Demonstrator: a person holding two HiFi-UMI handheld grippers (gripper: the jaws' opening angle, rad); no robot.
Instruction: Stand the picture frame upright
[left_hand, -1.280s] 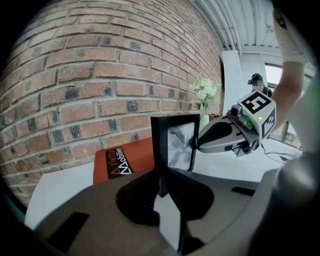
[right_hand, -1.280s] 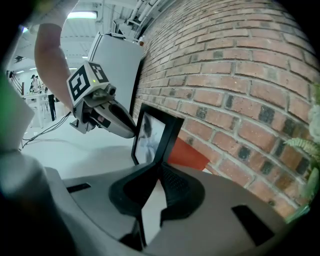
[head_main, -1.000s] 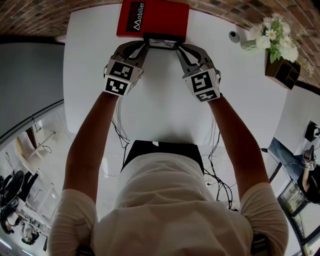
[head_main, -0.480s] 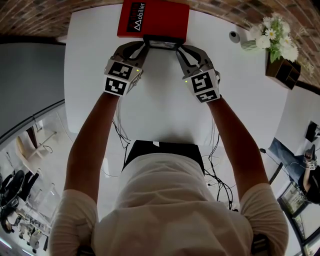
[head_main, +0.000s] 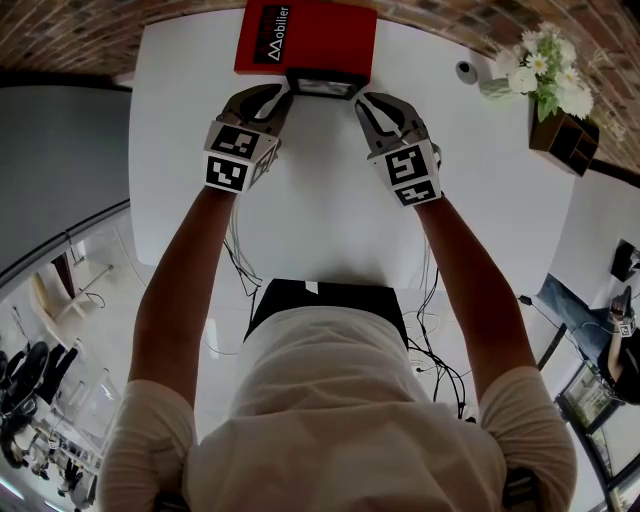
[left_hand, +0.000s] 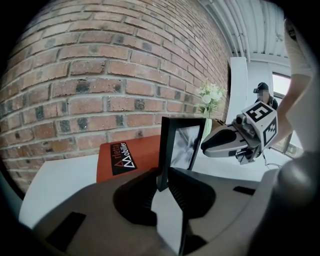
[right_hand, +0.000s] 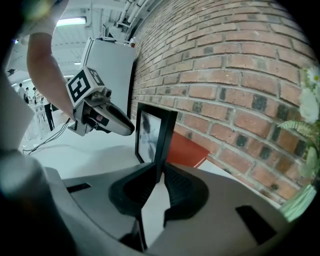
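A black picture frame stands upright on the white table, just in front of a red box. My left gripper is at the frame's left edge. Its jaws have just been opening and now stand open, with the frame's edge between the pads and a gap showing beside it. My right gripper is shut on the frame's right edge. Each gripper shows in the other's view: the right gripper and the left gripper.
The red box lies flat against the brick wall behind the frame. At the table's far right corner are a vase of white flowers and a small grey object. Cables hang off the near table edge.
The left gripper's jaws have spread apart around the frame's left edge. The frame still stands upright, and the right gripper holds as before.
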